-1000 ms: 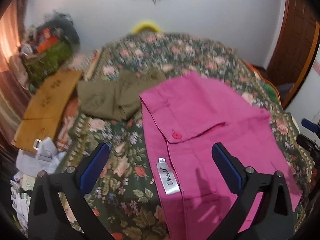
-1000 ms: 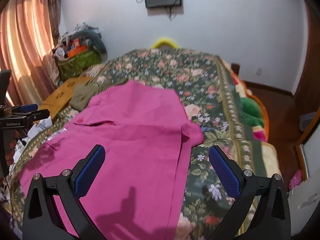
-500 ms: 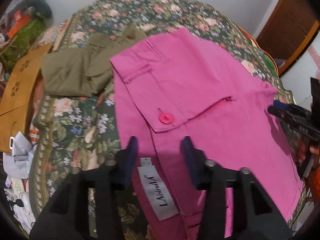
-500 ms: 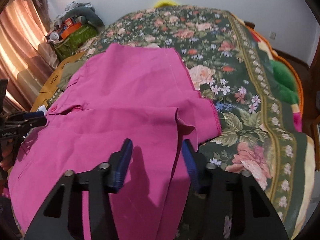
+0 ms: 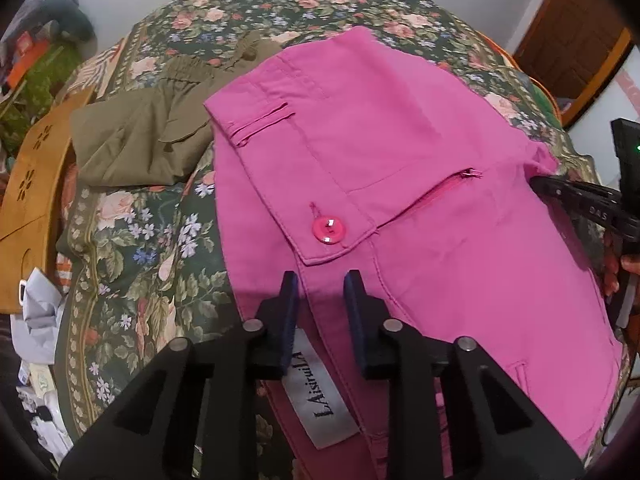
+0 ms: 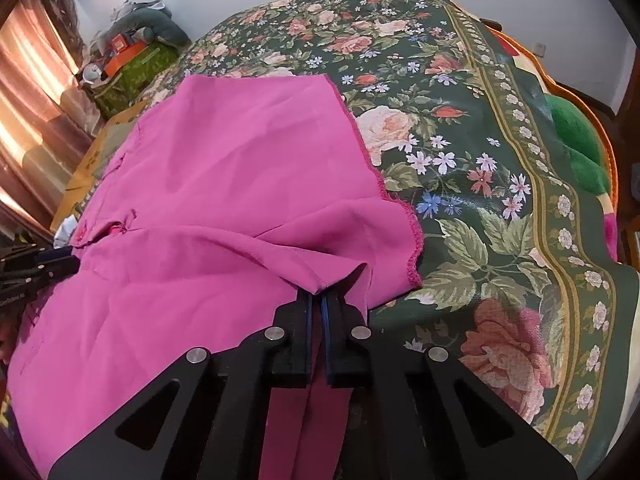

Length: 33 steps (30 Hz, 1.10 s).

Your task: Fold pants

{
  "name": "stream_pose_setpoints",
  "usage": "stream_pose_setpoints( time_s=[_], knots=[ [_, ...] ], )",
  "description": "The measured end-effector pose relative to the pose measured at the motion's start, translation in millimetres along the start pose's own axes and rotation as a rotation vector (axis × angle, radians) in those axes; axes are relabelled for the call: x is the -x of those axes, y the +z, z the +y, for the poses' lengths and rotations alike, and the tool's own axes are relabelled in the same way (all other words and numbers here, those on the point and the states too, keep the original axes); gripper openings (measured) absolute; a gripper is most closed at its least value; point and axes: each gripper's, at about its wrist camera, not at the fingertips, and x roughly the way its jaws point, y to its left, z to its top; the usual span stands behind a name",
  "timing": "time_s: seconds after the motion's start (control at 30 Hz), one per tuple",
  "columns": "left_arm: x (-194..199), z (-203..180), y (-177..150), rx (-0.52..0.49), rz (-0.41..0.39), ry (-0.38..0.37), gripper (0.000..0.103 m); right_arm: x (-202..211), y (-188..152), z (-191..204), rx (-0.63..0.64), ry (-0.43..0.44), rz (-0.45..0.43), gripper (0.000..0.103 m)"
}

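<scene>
Lying limp on the floral bed (image 6: pixel 500 128), the soft, light pink cotton pants (image 5: pixel 420 152) suit edge grips: left tongs (image 5: pixel 320 284) clamp the waistband, right tongs (image 6: pixel 317 300) the hem, both having just closed.

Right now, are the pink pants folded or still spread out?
Spread, not yet folded: the pink pants lie open across the floral bedspread, waistband button showing, both legs side by side.

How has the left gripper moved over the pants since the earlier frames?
Yes. The left gripper has come down toward the pants, the pink button now nearer its fingers, which have just been closing around the waistband edge.
</scene>
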Motion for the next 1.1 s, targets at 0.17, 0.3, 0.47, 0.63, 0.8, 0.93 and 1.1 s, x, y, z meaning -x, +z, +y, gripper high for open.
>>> stream_pose_setpoints(
  time_s=[0.17,0.3,0.47,0.63,0.8,0.93,1.1],
  knots=[
    [0,0,-4,0.046,-0.026,0.051,0.023,-5,2,6,0.047,-0.052,0.021,0.002],
    [2,1,-4,0.029,-0.031,0.039,0.023,-9,5,9,0.091,-0.071,0.053,0.003],
    [9,4,2,0.023,-0.002,0.027,0.037,5,7,21,0.186,-0.084,0.059,0.006],
    [27,4,13,0.012,-0.057,0.014,0.052,37,9,28,0.221,-0.078,-0.038,0.028],
    [33,10,30,0.011,-0.105,0.023,0.068,57,23,24,0.188,-0.075,-0.137,0.044],
    [19,18,42,0.041,-0.072,0.006,0.068,50,35,12,0.123,-0.091,-0.152,0.046],
    [-8,24,48,0.078,0.004,-0.046,0.068,26,38,-4,0.052,-0.106,-0.095,0.046]
  ],
)
